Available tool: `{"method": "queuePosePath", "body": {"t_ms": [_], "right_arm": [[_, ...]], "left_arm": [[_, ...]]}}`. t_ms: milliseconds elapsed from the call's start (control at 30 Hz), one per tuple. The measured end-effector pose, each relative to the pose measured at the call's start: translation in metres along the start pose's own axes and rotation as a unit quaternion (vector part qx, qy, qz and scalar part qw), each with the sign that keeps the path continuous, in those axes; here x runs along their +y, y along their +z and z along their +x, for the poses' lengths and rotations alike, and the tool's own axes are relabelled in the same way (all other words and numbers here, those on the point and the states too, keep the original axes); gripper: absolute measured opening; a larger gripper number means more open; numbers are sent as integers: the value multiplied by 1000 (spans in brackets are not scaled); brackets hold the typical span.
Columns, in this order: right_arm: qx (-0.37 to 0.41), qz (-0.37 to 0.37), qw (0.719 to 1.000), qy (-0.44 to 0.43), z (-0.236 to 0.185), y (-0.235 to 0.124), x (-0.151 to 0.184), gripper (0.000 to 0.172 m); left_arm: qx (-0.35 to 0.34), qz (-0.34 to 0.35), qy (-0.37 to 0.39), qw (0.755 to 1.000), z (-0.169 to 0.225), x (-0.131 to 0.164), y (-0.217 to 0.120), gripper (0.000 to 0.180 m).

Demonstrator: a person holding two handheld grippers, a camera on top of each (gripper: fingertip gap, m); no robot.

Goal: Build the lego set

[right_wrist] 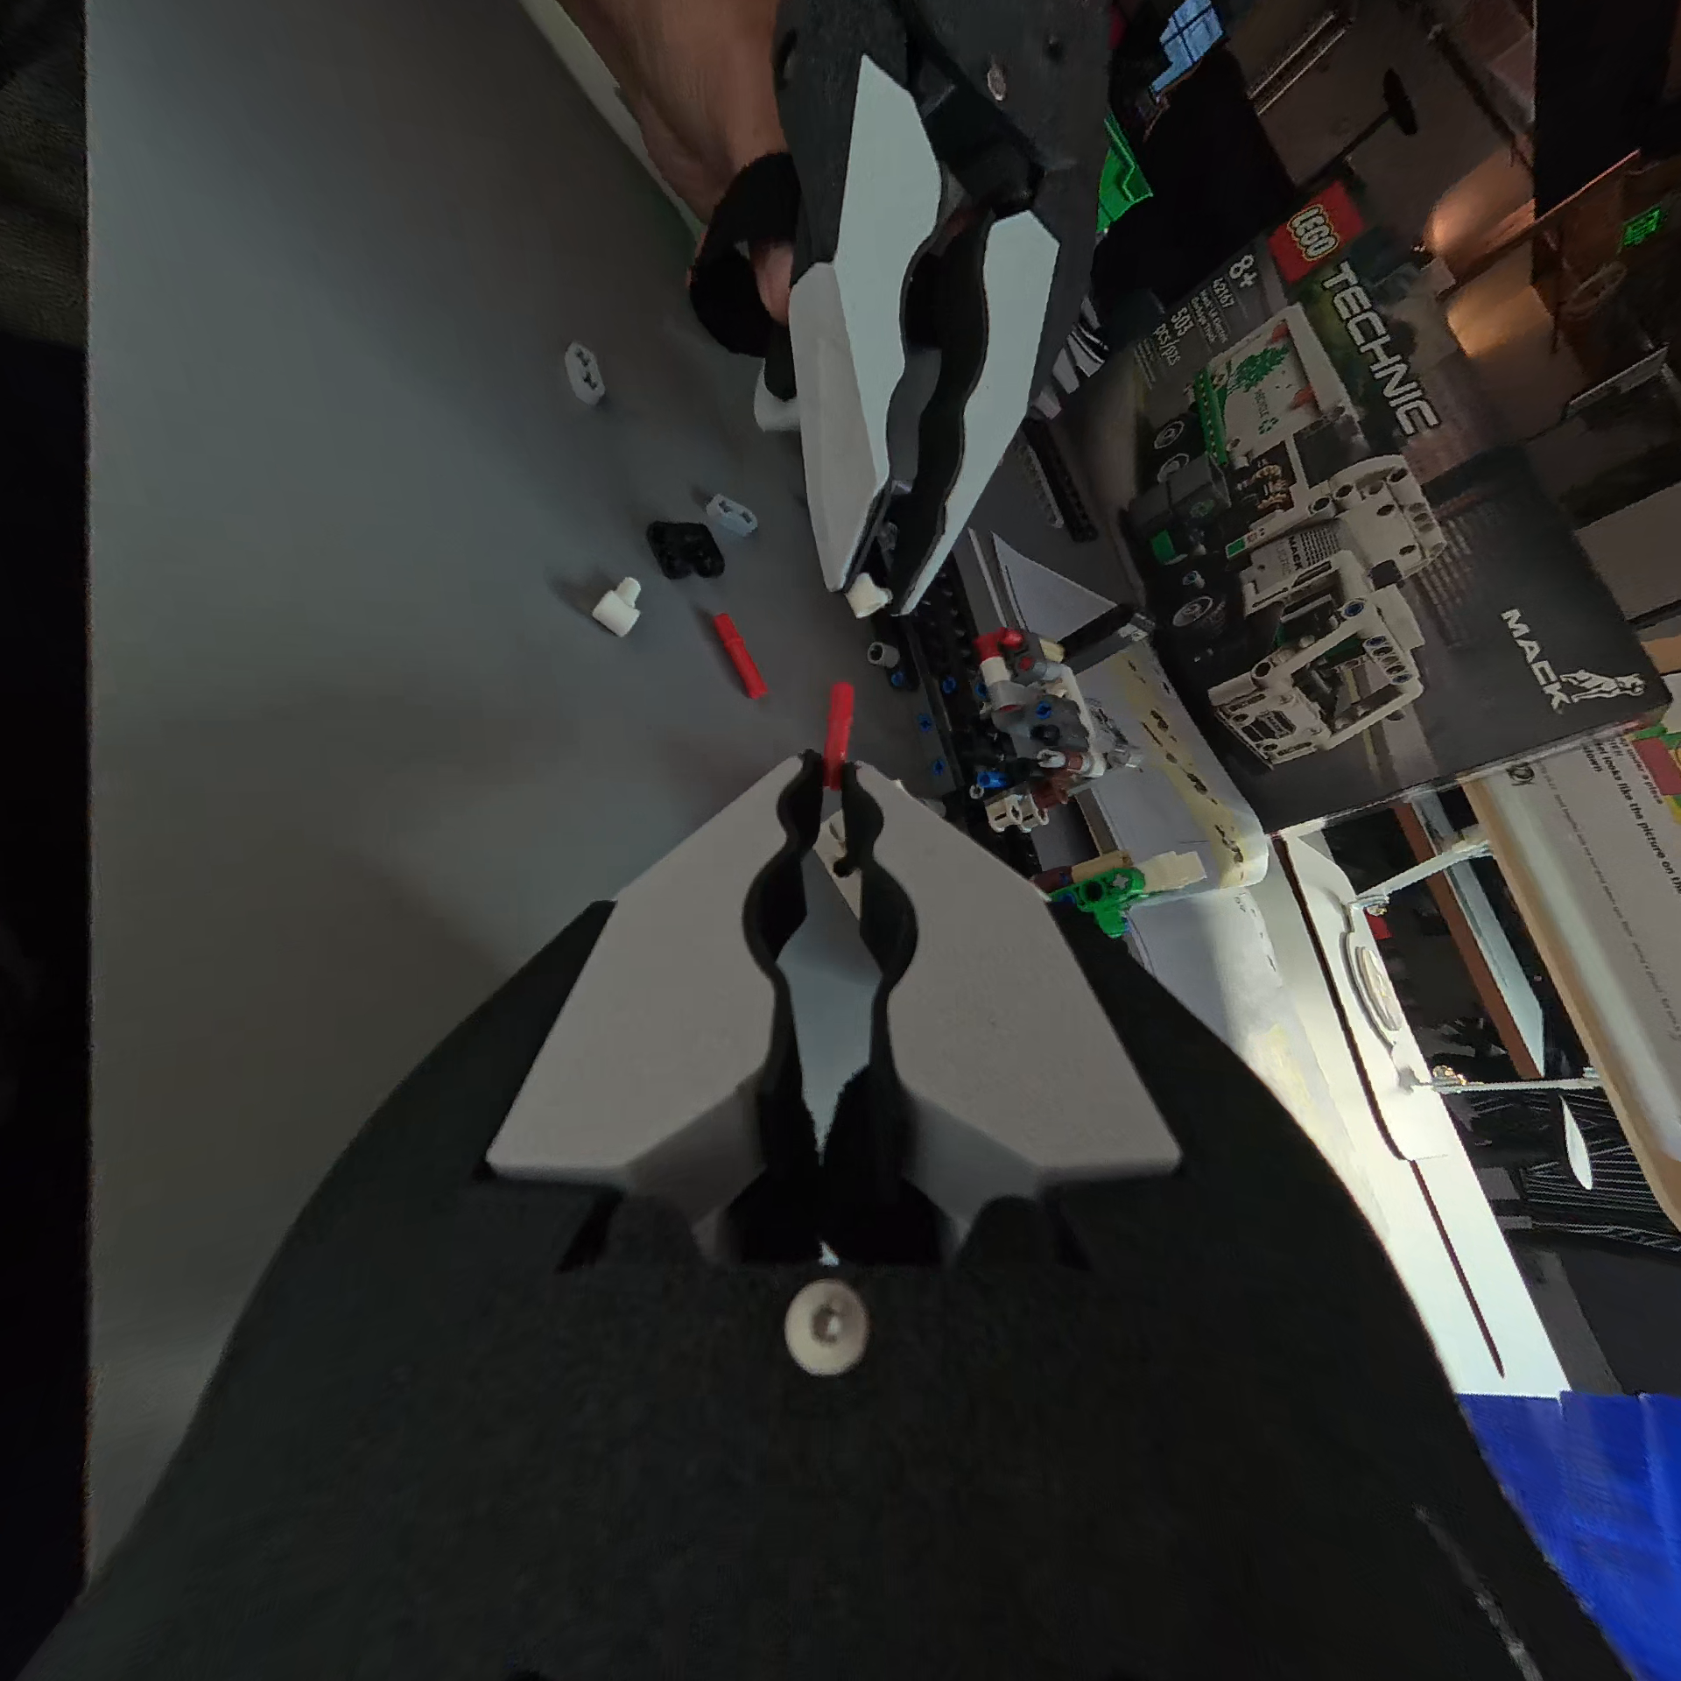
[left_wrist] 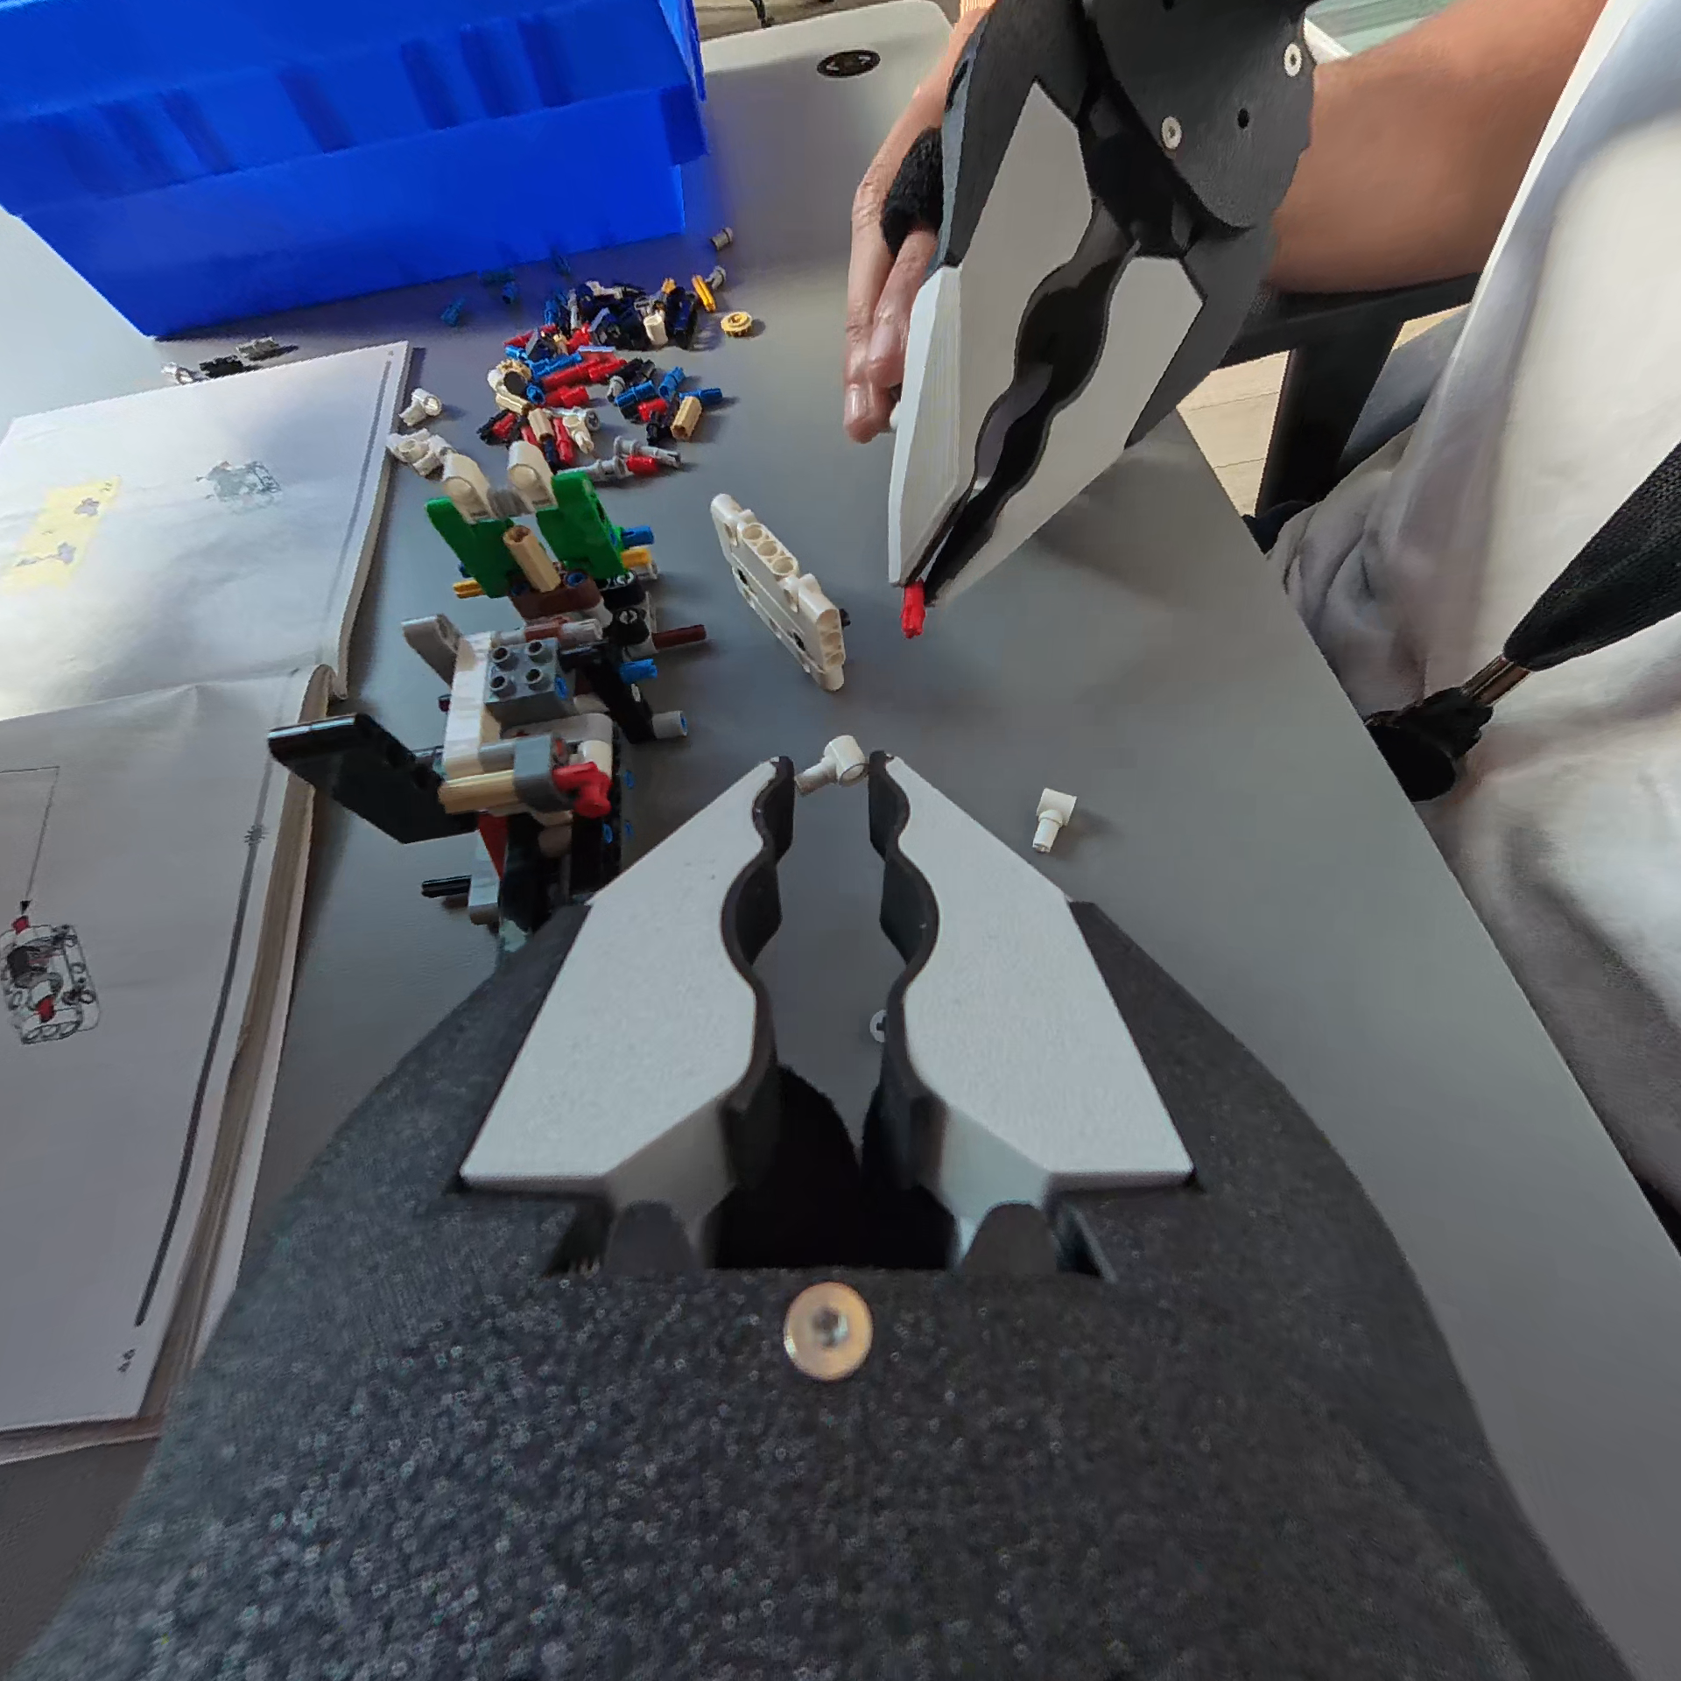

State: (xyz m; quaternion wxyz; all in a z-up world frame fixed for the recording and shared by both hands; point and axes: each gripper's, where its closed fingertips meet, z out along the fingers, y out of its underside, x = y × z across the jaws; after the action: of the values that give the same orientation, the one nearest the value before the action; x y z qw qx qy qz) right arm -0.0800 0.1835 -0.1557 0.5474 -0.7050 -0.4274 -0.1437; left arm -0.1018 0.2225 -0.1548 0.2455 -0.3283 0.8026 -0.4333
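At the left gripper (left_wrist: 826,769) tips — white connector (left_wrist: 837,762); right gripper (right_wrist: 828,762) pinches red pin (right_wrist: 837,732).

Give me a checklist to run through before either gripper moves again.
1. Right gripper clamped on the small red plastic pin: ok.
2. Left gripper clamped on the small white plastic elbow connector: ok.
3. Red pin clear of the grey table: ok.
4. Gap between the two grippers: ok.
5. Partly built multicolour brick model clear of the left gripper's fingers: ok.
6. How deep the pin sits in the pads: cannot tell.
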Motion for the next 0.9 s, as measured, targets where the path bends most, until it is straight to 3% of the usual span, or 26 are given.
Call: {"method": "queuePosePath", "body": {"t_ms": [333, 633, 900], "right_arm": [[-66, 72, 987, 129, 9, -12, -13, 2], [-81, 99, 974, 188, 22, -16, -14, 3], [-73, 76, 976, 189, 23, -13, -7, 3]], "left_arm": [[25, 15, -26, 999, 1, -1, -6, 14], [44, 15, -36, 998, 3, -1, -6, 14], [56, 27, -60, 996, 0, -3, -9, 14]]}}
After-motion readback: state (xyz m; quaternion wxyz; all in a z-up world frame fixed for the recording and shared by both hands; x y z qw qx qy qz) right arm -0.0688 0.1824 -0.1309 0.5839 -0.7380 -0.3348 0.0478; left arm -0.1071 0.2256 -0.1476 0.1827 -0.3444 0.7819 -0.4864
